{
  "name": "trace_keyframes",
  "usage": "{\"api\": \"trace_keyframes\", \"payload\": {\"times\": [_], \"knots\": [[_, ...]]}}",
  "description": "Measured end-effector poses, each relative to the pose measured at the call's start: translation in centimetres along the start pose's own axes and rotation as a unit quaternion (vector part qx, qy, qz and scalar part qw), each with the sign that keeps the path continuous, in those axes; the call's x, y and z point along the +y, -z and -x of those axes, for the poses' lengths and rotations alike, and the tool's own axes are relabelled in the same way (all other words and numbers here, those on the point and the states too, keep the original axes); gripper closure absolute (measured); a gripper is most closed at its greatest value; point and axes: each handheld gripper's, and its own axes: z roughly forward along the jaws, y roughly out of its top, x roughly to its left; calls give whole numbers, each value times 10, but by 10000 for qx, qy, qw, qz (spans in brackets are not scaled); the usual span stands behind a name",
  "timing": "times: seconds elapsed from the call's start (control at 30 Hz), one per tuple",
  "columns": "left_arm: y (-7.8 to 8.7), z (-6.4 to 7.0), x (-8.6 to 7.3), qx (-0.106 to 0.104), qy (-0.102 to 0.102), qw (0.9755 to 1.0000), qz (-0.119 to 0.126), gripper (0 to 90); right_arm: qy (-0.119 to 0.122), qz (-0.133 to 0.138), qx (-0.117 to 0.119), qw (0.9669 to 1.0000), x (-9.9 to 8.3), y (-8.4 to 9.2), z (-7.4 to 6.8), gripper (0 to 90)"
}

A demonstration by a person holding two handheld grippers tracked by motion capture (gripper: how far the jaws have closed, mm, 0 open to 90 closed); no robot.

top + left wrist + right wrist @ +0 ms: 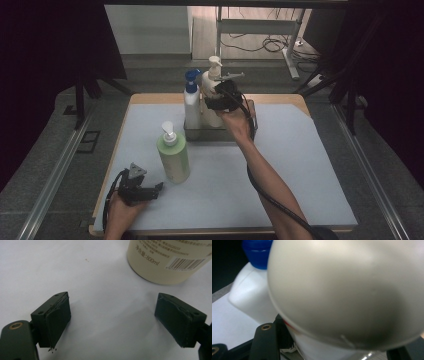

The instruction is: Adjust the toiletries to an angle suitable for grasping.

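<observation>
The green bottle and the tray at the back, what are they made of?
The green bottle looks like smooth plastic: an even pale green with a soft shine and a white pump on top. The tray looks like metal, grey and dull with thin upright walls, though it could be painted.

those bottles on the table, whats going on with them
A person works two handheld grippers. The right gripper is clamped around the cream pump bottle, which stands in the metal tray beside the white bottle with a blue cap. The left gripper rests open on the table, near the green bottle, which stands outside the tray.
</observation>
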Motion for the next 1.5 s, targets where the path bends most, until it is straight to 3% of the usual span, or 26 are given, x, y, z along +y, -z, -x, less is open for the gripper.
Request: {"api": "trace_keyframes", "payload": {"times": [0.37,0.87,1.27,1.4,1.5], "knots": [[0,0,0,2,-5,10000,-1,134,-29,-34,-54,10000,-10,-14,4,372],[0,0,0,2,-1,10000,-3,134,-99,-148,-34,9998,-41,-37,-1,370],[0,1,0,22,-21,10000,-13,134,17,-162,-120,9998,-57,-41,-7,359],[0,1,0,30,-34,10000,-20,134,18,-146,-65,9999,-60,-40,-6,345],[0,1,0,35,-41,10000,-21,133,-59,-110,125,9998,-62,-40,-2,330]]}}
